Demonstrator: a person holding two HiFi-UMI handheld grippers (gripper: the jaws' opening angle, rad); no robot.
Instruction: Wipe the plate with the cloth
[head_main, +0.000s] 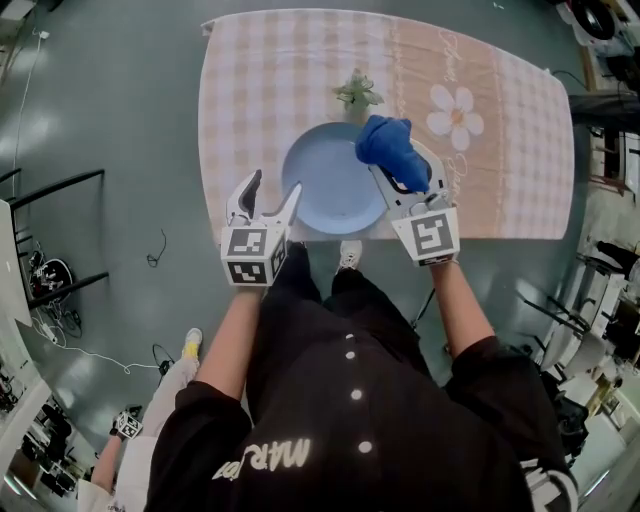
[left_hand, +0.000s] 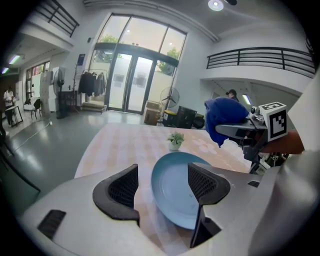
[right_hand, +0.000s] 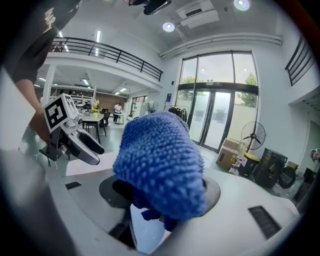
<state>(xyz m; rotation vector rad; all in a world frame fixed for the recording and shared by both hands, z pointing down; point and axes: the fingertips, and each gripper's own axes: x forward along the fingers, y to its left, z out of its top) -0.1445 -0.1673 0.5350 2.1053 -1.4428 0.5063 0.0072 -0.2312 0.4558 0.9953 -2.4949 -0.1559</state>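
A pale blue plate (head_main: 330, 185) lies on the pink checked tablecloth (head_main: 250, 90), near the table's front edge. My left gripper (head_main: 275, 195) is open at the plate's left rim, with its right fingertip (head_main: 296, 190) over that rim. In the left gripper view the plate (left_hand: 172, 187) shows between the wide-apart jaws of my left gripper (left_hand: 162, 182). My right gripper (head_main: 398, 165) is shut on a bunched blue cloth (head_main: 385, 140), held over the plate's right rim. In the right gripper view the cloth (right_hand: 160, 160) hides the jaws.
A small potted plant (head_main: 357, 93) stands just behind the plate. A daisy print (head_main: 455, 112) marks the tablecloth to the right. The table's front edge (head_main: 480, 238) runs close to both grippers. Another person (head_main: 140, 440) stands on the floor at lower left.
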